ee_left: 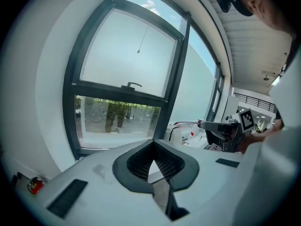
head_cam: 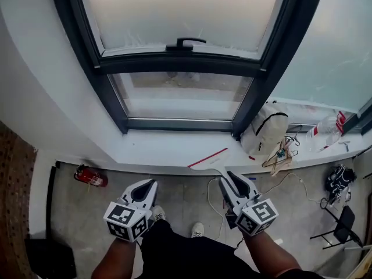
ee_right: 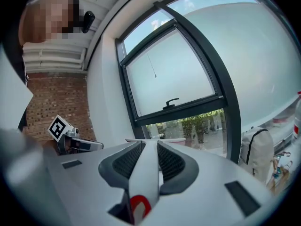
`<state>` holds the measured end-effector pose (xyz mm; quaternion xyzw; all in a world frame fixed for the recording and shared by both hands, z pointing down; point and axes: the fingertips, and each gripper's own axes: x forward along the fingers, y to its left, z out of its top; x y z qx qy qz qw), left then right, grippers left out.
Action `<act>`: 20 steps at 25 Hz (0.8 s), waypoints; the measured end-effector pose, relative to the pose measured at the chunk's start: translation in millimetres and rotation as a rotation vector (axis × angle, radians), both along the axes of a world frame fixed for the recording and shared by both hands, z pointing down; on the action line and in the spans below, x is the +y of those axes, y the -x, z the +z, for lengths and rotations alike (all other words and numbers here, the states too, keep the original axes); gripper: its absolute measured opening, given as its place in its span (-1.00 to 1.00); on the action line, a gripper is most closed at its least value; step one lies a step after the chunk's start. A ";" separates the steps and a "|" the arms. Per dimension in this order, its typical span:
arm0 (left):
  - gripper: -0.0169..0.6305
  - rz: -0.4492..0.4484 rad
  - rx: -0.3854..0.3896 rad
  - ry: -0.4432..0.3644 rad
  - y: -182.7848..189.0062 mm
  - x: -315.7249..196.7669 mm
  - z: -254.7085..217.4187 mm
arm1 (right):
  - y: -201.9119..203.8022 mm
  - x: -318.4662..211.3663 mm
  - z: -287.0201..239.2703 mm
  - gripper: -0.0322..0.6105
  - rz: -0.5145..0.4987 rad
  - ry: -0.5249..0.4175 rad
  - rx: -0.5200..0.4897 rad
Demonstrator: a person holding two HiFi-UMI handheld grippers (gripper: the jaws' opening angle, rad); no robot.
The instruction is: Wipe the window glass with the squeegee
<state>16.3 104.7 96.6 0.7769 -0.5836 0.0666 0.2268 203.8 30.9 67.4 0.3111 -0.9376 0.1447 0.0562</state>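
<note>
The window has a dark frame, a frosted upper pane (head_cam: 180, 10) with a black handle (head_cam: 185, 42) and a clear lower pane (head_cam: 183, 95). My right gripper (head_cam: 228, 176) is shut on the handle of a white squeegee (head_cam: 207, 160). Its red-edged blade lies over the sill's front edge, below the glass. In the right gripper view the handle (ee_right: 145, 173) runs between the pads of that gripper (ee_right: 146, 145), pointing at the window. My left gripper (head_cam: 148, 185) is beside it, lower left. Its jaws meet at the tips (ee_left: 153, 142) with nothing between them.
A white window sill (head_cam: 157, 150) runs under the frame. On its right part are a white backpack (head_cam: 265, 133), a wooden hanger (head_cam: 280, 156) and a plastic bottle (head_cam: 325, 131). A red fire extinguisher (head_cam: 90, 176) lies on the floor at left. Cables and a black chair (head_cam: 340, 179) are at right.
</note>
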 end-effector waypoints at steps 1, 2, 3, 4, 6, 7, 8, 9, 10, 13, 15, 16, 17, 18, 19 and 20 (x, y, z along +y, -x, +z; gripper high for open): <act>-0.95 -0.004 -0.007 -0.001 -6.8 5.1 -1.1 | -7.3 3.5 1.2 -0.61 -0.003 0.001 -0.002; -0.95 -0.008 -0.010 0.000 -12.3 9.6 -2.3 | -14.0 6.3 2.7 -0.61 -0.001 0.005 -0.003; -0.95 -0.010 -0.005 0.000 -16.8 13.5 -4.2 | -19.8 9.0 3.8 -0.61 0.005 0.013 -0.003; -0.95 -0.010 0.004 0.001 -20.7 17.4 -6.4 | -25.0 12.4 4.3 -0.61 0.013 0.023 -0.003; -0.95 0.001 0.015 0.002 -26.2 22.5 -11.0 | -34.0 20.1 2.5 -0.61 0.031 0.029 -0.004; -0.95 0.009 0.010 0.000 -27.0 22.3 -13.8 | -37.5 22.9 0.2 -0.61 0.042 0.025 -0.006; -0.95 0.019 0.002 -0.005 -26.5 20.5 -17.2 | -39.8 25.0 -2.6 -0.61 0.055 0.020 -0.008; -0.95 0.028 -0.004 -0.013 -25.1 18.0 -21.3 | -40.6 26.6 -5.3 -0.61 0.068 0.014 -0.011; -0.95 0.039 -0.009 -0.022 -23.0 15.6 -25.7 | -39.9 28.5 -7.6 -0.61 0.081 0.010 -0.015; -0.95 0.072 -0.028 -0.045 -13.7 15.5 -35.6 | -29.9 39.6 -13.6 -0.61 0.112 0.001 -0.023; -0.95 0.088 -0.038 -0.050 -5.0 20.9 -35.1 | -19.9 49.1 -16.7 -0.61 0.122 -0.011 -0.023; -0.95 0.093 -0.039 -0.048 -0.3 24.3 -32.6 | -14.8 53.1 -17.2 -0.61 0.128 -0.014 -0.023; -0.95 0.098 -0.038 -0.042 4.4 28.0 -29.1 | -9.8 56.9 -16.8 -0.61 0.135 -0.014 -0.025; -0.95 0.103 -0.036 -0.036 8.9 31.9 -25.2 | -4.7 60.7 -15.9 -0.61 0.141 -0.012 -0.027; -0.95 0.108 -0.034 -0.029 13.4 36.2 -21.8 | 0.7 64.7 -14.9 -0.61 0.146 -0.009 -0.027; -0.95 0.110 -0.031 -0.025 17.9 40.4 -19.3 | 6.3 68.6 -14.2 -0.61 0.148 -0.006 -0.025</act>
